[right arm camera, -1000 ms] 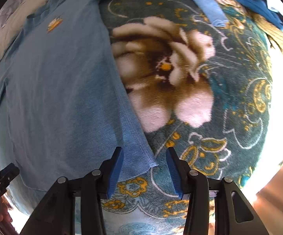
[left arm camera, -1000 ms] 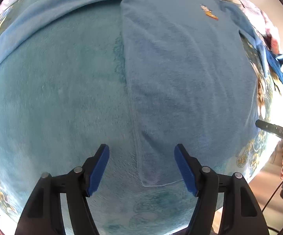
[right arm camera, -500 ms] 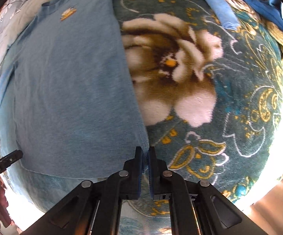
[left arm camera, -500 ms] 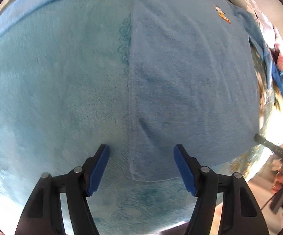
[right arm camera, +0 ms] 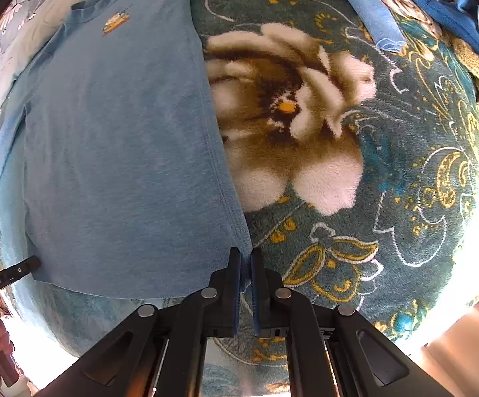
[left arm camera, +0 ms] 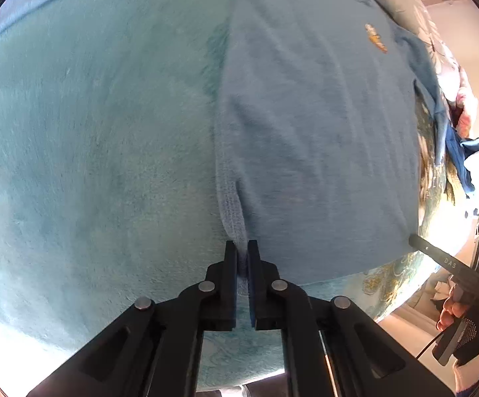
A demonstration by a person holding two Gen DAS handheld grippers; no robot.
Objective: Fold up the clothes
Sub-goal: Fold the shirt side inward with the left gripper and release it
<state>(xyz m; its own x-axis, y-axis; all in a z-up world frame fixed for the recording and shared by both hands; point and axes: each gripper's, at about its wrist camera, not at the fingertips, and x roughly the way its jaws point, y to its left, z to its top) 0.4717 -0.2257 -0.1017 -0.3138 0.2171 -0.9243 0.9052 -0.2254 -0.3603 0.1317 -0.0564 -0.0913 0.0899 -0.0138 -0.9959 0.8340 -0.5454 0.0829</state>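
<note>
We see the blue T-shirt (right arm camera: 117, 152) lying flat on the floral blanket (right arm camera: 388, 172); our left gripper (left arm camera: 242, 248) is clamped on one bottom corner, our right gripper (right arm camera: 246, 254) on the other.

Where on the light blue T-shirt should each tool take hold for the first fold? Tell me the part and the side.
Grip the T-shirt at its two bottom hem corners, coming from above at the near edge. It lies flat, chest logo up, hem nearest the tools, so the corners are free to pinch. The left tool and right tool are shut on those corners.
</note>
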